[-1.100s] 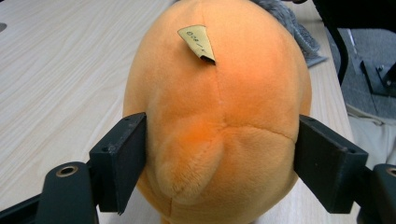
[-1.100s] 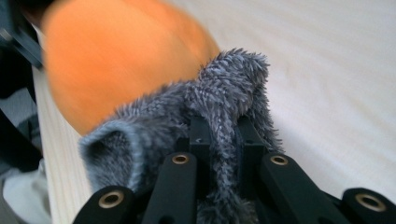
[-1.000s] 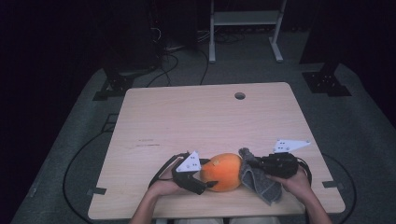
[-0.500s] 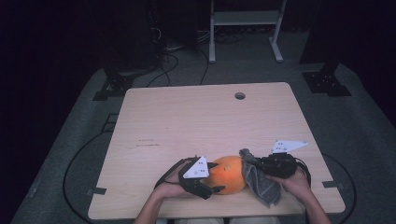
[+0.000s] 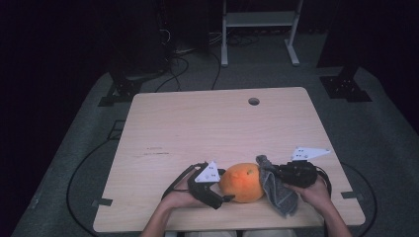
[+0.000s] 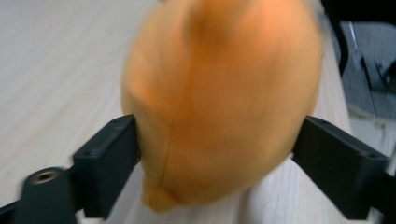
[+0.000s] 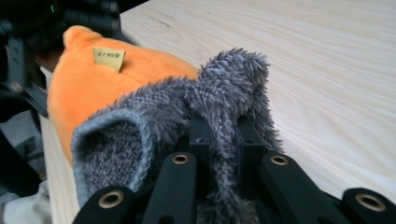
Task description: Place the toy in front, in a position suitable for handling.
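A round orange plush (image 5: 243,181) rests near the table's front edge. My left gripper (image 5: 223,190) is shut on it from the left, and in the left gripper view both black jaws press the sides of the plush (image 6: 219,93). My right gripper (image 5: 276,174) comes in from the right, shut on a grey fuzzy cloth (image 5: 277,193) that lies against the plush. In the right gripper view the cloth (image 7: 163,116) bunches between the jaws of my right gripper (image 7: 223,135). Behind it the orange plush (image 7: 93,88) carries a small yellow tag (image 7: 108,58).
The light wooden table (image 5: 197,128) has a cable hole (image 5: 254,101) near its far edge. The front edge runs just below both hands. Black stand feet (image 5: 346,86) and cables (image 5: 178,54) lie on the grey floor beyond the table.
My left gripper and the orange plush have shifted slightly to the right. The right gripper has kept the grey cloth against the plush.
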Tool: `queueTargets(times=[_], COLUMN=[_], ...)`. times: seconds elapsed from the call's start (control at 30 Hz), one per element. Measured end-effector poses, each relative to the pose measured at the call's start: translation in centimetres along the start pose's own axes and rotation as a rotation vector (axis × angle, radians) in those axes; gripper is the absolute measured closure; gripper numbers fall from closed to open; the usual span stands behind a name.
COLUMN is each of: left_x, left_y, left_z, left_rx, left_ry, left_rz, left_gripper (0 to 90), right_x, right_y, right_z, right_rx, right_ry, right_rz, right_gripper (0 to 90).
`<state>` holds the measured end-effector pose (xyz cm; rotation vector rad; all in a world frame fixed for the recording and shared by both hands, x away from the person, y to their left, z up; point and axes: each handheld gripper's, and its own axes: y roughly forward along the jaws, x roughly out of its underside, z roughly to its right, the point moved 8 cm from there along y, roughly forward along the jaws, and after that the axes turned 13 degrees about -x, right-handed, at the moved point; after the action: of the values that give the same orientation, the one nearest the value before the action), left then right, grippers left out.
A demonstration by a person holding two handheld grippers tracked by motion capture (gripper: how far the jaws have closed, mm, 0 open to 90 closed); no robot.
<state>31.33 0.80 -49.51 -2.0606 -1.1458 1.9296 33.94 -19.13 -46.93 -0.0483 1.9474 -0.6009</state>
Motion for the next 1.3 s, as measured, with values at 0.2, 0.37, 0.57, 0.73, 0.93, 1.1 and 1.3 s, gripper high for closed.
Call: queueTargets(times=[0.2, 0.37, 0.57, 0.73, 0.93, 1.1, 1.3], left_x=[-0.7, -0.8, -1.3, -2.7, -3.7, -3.6, -4.7], left_y=[-0.2, -0.3, -0.2, -0.8, -2.0, -1.9, -2.9], left_z=[-0.1, -0.1, -0.3, -0.7, -0.9, -1.1, -1.2], left_rx=[-0.028, -0.032, -0.038, -0.051, -0.066, -0.062, -0.071], left_ry=[0.004, -0.004, -0.063, -0.084, -0.09, -0.101, -0.088], left_rz=[0.026, 0.032, 0.071, 0.116, 0.148, 0.144, 0.16], left_gripper=[31.6, 36.5, 37.6, 38.8, 39.3, 39.3, 39.4], right_x=[-3.1, -2.1, 0.0, -3.0, -4.1, -1.6, -4.0], right_y=[-0.3, 0.6, -0.7, -1.4, -0.1, 0.3, -0.8], right_z=[-3.9, -3.6, -0.4, -2.9, -5.1, -2.1, -4.2], right_rx=[-0.073, -0.058, 0.042, -0.014, -0.049, -0.006, -0.026], right_ry=[-0.129, -0.136, -0.038, -0.109, -0.17, -0.073, -0.14], right_rz=[0.044, 0.006, -0.024, 0.074, 0.068, 0.038, 0.116], right_gripper=[80.3, 80.2, 80.2, 80.3, 80.3, 80.3, 80.3])
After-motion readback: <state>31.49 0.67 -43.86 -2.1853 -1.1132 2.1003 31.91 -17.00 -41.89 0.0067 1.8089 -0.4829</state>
